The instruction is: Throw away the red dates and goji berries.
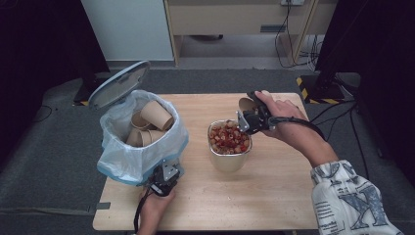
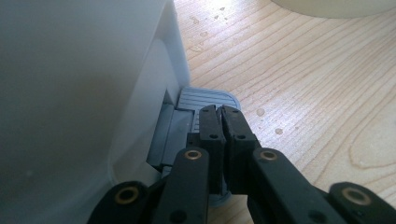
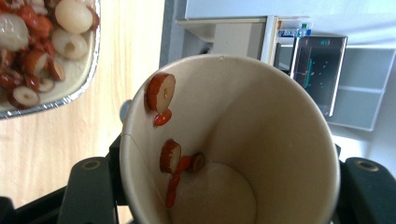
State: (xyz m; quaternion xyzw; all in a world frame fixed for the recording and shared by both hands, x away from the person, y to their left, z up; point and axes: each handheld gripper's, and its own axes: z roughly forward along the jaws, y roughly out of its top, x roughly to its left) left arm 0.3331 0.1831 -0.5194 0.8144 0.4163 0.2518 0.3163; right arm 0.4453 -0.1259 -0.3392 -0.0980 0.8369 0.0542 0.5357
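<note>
Paper cup (image 3: pixel 243 140) sits closest to the lens in the right gripper view, mouth toward the camera, pinched at its sides by the right gripper (image 1: pixel 250 117). A few red fruit slices (image 3: pixel 161 93) and smears stick to the cup's inner wall; the bottom is mostly bare. In the high view the cup (image 1: pixel 246 104) is held tipped on its side just above the far right rim of the foil tub (image 1: pixel 230 159), which stands near the middle of the table (image 1: pixel 274 196) and is full of red and pale fruit pieces (image 1: pixel 227 138).

Left gripper (image 2: pixel 219 114) has its jaws pressed together with nothing between them, tips resting on the grey pedal (image 2: pixel 205 98) at the foot of the white bin (image 2: pixel 70 93). The high view shows the left gripper (image 1: pixel 164 182) at the bin's near side, by the table's near left edge. The bin's lid (image 1: pixel 120 83) stands up; its bag (image 1: pixel 142 152) holds several used paper cups (image 1: pixel 155 115).
</note>
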